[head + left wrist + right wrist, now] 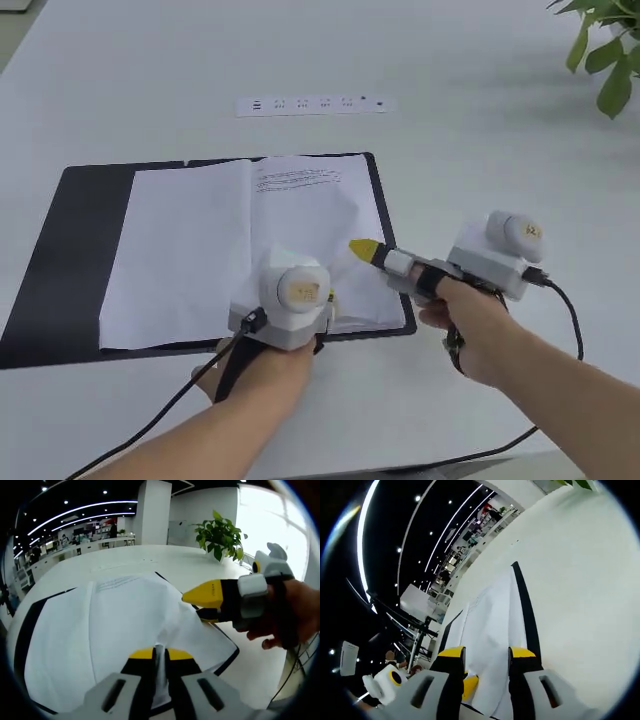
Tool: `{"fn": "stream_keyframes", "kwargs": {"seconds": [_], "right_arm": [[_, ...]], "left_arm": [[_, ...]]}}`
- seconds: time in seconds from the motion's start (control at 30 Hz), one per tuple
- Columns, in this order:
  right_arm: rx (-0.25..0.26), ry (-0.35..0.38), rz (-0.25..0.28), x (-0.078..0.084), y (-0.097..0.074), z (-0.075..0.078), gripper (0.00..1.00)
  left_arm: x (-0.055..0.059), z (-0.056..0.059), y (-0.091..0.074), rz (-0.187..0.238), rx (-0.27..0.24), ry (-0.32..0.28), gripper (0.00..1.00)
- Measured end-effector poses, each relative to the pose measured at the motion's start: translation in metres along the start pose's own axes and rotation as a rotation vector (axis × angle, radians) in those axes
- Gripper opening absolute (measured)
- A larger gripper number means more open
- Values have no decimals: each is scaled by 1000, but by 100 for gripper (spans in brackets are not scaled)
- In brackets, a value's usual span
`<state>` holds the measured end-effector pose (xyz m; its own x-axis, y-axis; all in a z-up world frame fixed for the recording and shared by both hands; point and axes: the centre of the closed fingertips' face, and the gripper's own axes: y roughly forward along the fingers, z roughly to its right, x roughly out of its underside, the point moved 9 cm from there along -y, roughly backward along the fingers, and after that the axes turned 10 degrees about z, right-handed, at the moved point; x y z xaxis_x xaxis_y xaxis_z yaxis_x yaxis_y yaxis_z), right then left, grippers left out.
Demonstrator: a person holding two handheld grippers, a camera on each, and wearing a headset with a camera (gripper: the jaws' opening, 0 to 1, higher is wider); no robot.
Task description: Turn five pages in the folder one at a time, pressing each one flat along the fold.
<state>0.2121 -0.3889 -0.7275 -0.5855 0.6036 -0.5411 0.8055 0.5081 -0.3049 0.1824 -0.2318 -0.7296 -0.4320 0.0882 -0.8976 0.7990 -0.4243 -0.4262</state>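
Barely distinct between left tongs (155,654), a page edge (167,630) in their grip; right tongs (487,654) apart.

White table (480,170) and what was laid on it
An open black folder (60,250) was spread flat near the front edge. A narrow white printed strip (310,105) was placed beyond it, apart from it, and a leafy green plant (605,50) was set at the far right.

Your left gripper (159,654) pinches the edge of a white page (125,625) and lifts it off the black folder (25,630). Your right gripper (194,605) comes in from the right, just above that page. A green plant (220,535) stands far back on the white table (150,555).
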Motion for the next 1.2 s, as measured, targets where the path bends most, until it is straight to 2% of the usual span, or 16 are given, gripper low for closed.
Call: {"fn": "stream_keyframes", "kwargs": {"seconds": [0.1,0.3,0.43,0.57,0.7,0.87,0.93,1.03,1.2], "right_arm": [[11,8,-18,3,-2,2,20],[26,83,-20,5,-7,11,2],[27,110,-15,5,-7,11,0],[32,126,-14,2,-9,8,0],[32,145,-7,1,-16,-4,0],[30,163,-4,-5,-23,-22,0],[24,184,-7,-9,-26,-32,0],[14,227,-6,-13,-31,-47,0],[11,258,6,-22,-31,-60,0]], "left_arm": [[0,0,0,-2,0,1,6],[-1,0,0,-9,5,-5,7],[-2,0,0,-15,12,-12,8],[-5,-1,-2,-25,30,-54,11],[-5,-2,-10,-22,44,-74,15],[-9,-4,-24,5,69,-62,20],[-13,-6,-31,9,76,-49,21],[-21,-11,-43,37,90,-31,23],[-34,-25,-63,68,88,-18,27]]}}
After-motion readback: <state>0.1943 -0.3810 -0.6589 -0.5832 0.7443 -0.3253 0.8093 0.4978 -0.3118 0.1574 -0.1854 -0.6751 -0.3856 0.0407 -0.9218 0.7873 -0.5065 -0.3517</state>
